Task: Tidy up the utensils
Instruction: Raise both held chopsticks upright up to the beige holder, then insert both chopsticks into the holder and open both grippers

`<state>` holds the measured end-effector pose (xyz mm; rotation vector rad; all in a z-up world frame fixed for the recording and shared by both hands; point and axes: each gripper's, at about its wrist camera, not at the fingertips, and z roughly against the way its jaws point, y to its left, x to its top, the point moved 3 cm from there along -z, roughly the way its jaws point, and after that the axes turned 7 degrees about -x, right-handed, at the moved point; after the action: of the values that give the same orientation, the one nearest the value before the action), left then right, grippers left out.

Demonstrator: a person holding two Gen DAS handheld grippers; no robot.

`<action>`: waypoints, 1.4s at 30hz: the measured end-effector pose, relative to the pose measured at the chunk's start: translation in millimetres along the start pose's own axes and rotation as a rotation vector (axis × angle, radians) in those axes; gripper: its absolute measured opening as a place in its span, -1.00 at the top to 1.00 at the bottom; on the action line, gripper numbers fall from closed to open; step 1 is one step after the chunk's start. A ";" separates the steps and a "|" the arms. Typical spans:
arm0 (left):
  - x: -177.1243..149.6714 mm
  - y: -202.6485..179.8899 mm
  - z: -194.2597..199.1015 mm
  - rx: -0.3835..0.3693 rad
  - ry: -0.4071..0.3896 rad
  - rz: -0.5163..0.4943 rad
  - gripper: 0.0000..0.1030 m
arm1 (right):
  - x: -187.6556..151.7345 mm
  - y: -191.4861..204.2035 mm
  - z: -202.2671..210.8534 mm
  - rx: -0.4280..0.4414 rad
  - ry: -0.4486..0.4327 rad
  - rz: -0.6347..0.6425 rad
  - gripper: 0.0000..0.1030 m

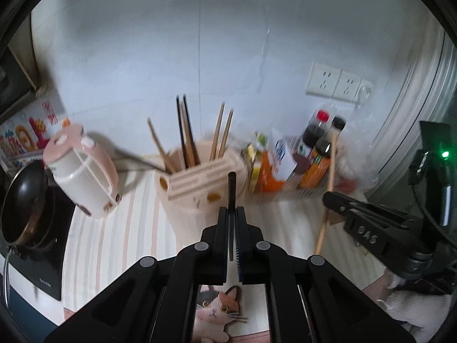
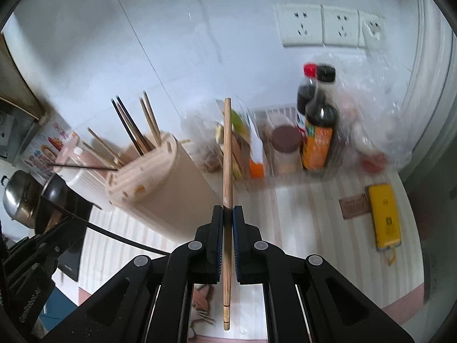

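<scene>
My left gripper [image 1: 232, 210] is shut on a black chopstick [image 1: 231, 188] that sticks up just in front of the beige utensil holder [image 1: 200, 180]. Several dark and wooden chopsticks [image 1: 185, 137] stand in the holder's slots, and a thin metal utensil [image 1: 134, 157] leans out to its left. My right gripper [image 2: 227, 209] is shut on a light wooden chopstick [image 2: 227, 154], held upright above the striped counter, right of the utensil holder [image 2: 148, 177]. In the left wrist view the right gripper [image 1: 331, 197] with its wooden chopstick [image 1: 328, 183] shows at the right. The black chopstick [image 2: 114, 233] crosses the lower left of the right wrist view.
A pink and white appliance [image 1: 82, 168] and a dark frying pan [image 1: 22, 200] on a black cooktop [image 1: 40, 268] sit to the left. Sauce bottles [image 2: 317, 125], boxes and bags crowd the back right. A yellow phone-like object [image 2: 385, 220] lies on the striped counter [image 2: 300, 228]. Wall sockets [image 2: 320, 25] are above.
</scene>
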<state>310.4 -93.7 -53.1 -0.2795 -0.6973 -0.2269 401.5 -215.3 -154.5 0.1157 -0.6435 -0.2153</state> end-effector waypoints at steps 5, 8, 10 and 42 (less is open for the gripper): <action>38.0 -9.5 26.2 -0.027 -0.061 -0.022 0.97 | 32.0 3.1 15.1 0.062 -0.026 -0.012 0.87; 60.1 -9.4 40.1 -0.031 -0.102 -0.022 0.97 | 53.2 3.8 25.7 0.084 -0.054 -0.019 0.87; 76.6 -8.5 49.9 -0.034 -0.132 -0.022 0.97 | 69.9 5.5 33.3 0.103 -0.074 -0.021 0.87; 133.2 98.5 -12.3 0.176 -0.017 0.159 0.86 | 166.5 139.4 -70.2 0.220 -0.253 0.113 0.86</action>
<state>446.2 -20.2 8.2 -0.1681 -0.7028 -0.0110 596.5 -116.1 -89.2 0.2663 -0.9221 -0.0488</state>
